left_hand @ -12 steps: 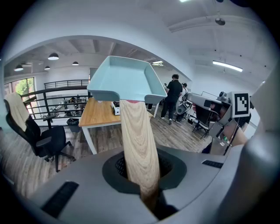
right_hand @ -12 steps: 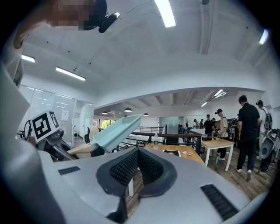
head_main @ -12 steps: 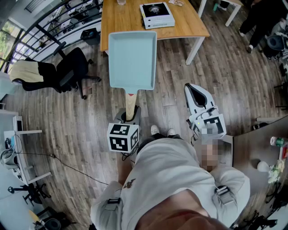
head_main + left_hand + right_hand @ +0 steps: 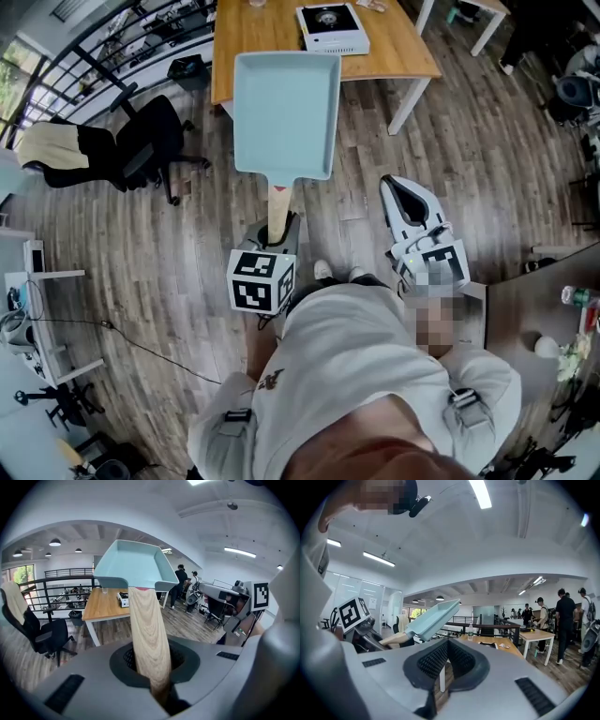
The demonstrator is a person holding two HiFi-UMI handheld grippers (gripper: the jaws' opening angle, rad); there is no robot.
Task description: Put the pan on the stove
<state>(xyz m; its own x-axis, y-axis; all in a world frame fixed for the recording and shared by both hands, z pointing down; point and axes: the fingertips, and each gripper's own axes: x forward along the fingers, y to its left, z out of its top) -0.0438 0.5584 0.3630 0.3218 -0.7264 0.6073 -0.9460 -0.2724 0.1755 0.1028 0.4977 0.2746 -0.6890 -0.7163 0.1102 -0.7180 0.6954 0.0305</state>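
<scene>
A pale blue rectangular pan (image 4: 286, 112) with a wooden handle (image 4: 278, 211) hangs in the air, its far edge over the near rim of the wooden table (image 4: 253, 37). My left gripper (image 4: 278, 234) is shut on the handle, which runs up between the jaws in the left gripper view (image 4: 147, 639), the pan (image 4: 136, 566) above it. A white portable stove (image 4: 332, 28) sits on the table just beyond the pan; the stove (image 4: 123, 599) looks small and far here. My right gripper (image 4: 398, 183) is held level to the right, shut and empty. Its own view shows the pan (image 4: 433, 618) at left.
A black office chair (image 4: 141, 145) stands left of the table, with a railing behind it. A white table (image 4: 464, 14) is at the upper right. Several people (image 4: 567, 620) stand farther back on the right. The floor is wood planks.
The pan and my left gripper have moved forward and slightly right, so the pan's far edge now overlaps the table's near edge. The right gripper has hardly moved.
</scene>
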